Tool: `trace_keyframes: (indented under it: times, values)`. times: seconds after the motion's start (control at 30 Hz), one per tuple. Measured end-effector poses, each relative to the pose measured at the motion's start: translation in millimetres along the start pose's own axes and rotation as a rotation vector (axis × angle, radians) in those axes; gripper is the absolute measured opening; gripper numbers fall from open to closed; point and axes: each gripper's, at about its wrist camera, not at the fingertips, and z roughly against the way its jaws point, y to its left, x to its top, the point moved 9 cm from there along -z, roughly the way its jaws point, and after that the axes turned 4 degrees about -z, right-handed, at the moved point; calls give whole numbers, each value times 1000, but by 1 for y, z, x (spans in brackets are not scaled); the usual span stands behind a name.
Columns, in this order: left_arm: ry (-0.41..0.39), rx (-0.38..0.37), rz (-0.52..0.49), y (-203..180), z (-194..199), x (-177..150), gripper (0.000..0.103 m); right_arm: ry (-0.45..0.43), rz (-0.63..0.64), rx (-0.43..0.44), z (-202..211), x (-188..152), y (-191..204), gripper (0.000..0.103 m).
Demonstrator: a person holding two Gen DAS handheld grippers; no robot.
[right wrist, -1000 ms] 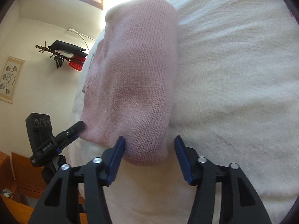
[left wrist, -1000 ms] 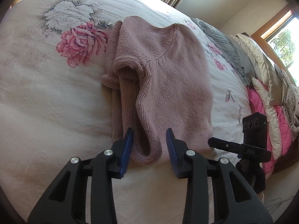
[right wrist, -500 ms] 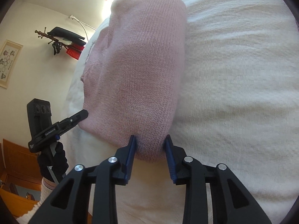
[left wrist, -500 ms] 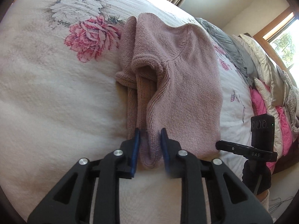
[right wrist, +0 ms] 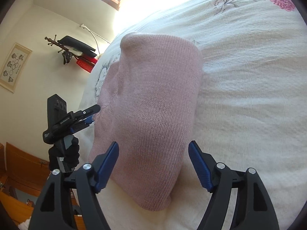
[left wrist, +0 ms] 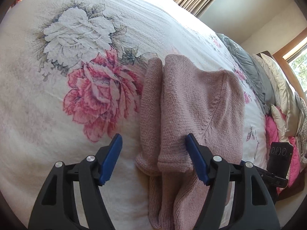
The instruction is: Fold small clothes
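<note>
A pink sweater [left wrist: 193, 115] lies folded into a thick bundle on a bed [left wrist: 57, 134] (white cover, printed roses), just beside the large pink rose [left wrist: 101, 99]. The left tongs [left wrist: 153, 161] stand wide open over the sweater's near end, gripping nothing. The right tongs [right wrist: 153, 164] are also wide open and empty, straddling the sweater's other near corner. The likely risk: the knit looks springy, and with neither tongs holding it, the rolled edge nearest the rose may slump or unroll. A tucked sleeve beneath could slip out too. A careless regrasp may pinch only the top layer and drag the fold open.
</note>
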Motion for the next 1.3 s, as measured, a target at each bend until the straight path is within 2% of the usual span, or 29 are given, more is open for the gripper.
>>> trace_keyframes:
  times: [0.1, 0.27, 0.33, 0.4, 0.47, 0.57, 0.63, 0.73, 0.9, 1.17, 1.3]
  values:
    - [27, -75, 20, -4, -14, 3, 68, 15, -31, 41, -10, 5, -6, 77]
    - [41, -130, 8, -17, -33, 6, 67, 24, -95, 113, -28, 10, -16, 84]
    - [47, -155, 5, -24, -38, 5, 50, 42, -128, 158, -40, 11, -19, 88]
    - [46, -163, 10, -29, -43, 4, 43, 45, -158, 200, -51, 12, -20, 89]
    - [36, -172, 11, -32, -43, 3, 37, 36, -165, 220, -52, 12, -16, 85]
    - [30, -216, 48, -29, -40, 2, 31, 28, -170, 248, -46, 9, -11, 67]
    - [15, -245, 53, -31, -37, 1, 29, 22, -166, 259, -37, 10, -8, 59]
    - [-10, -283, 39, -44, -25, -4, 28, 14, -139, 262, -25, 9, 2, 57]
    - [-1, -358, 22, -78, -6, -24, 28, 5, -94, 259, 17, 1, 12, 56]
    - [31, -507, -47, -174, 11, -92, 28, -4, -42, 192, 113, -36, -9, 56]
    - [71, -525, -96, -213, 3, -135, 28, -10, -48, 146, 149, -68, -28, 56]
